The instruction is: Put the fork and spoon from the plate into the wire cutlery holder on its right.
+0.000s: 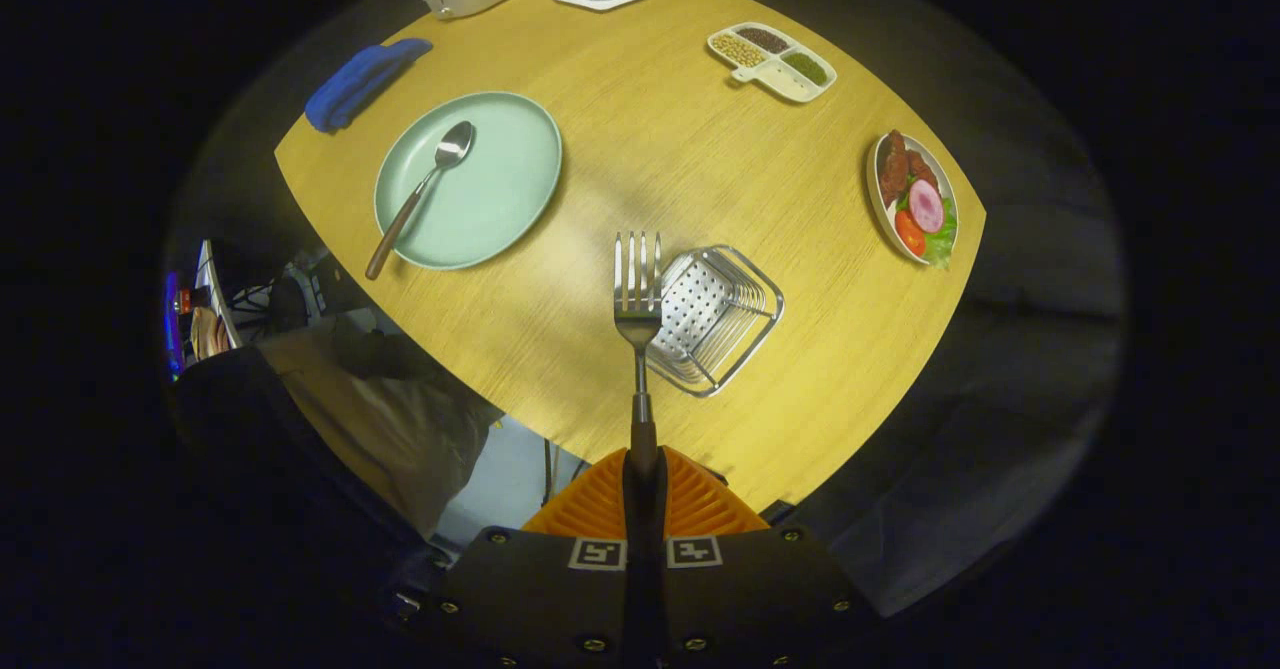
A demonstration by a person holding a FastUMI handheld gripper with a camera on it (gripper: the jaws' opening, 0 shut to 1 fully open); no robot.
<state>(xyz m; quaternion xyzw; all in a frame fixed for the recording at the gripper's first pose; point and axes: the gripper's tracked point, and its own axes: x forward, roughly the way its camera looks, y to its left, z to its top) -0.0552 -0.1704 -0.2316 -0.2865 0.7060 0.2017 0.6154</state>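
Gripper (643, 484) clamped on fork (637, 299) handle, tines pointing ahead, overlapping near-left rim of wire cutlery holder (715, 317). Judgement: shift right over basket mouth, tip upright, lower before release. Spoon (425, 189) lies on plate (500, 194) — left, well apart.

Table (650, 139): yellow-tan, fine wood grain. Plate (500, 189): pale mint green, plain. Spoon (425, 189): silver bowl, brown handle. Fork (638, 299): silver tines, dark brown handle, clamped in tongs (643, 489). Holder (715, 319): shiny chrome wire, perforated dotted base. Cloth (362, 81): bright blue. Divided dish (772, 61): white, with beige, dark brown, green fillings. Food plate (915, 199): brown, pink, red, green.
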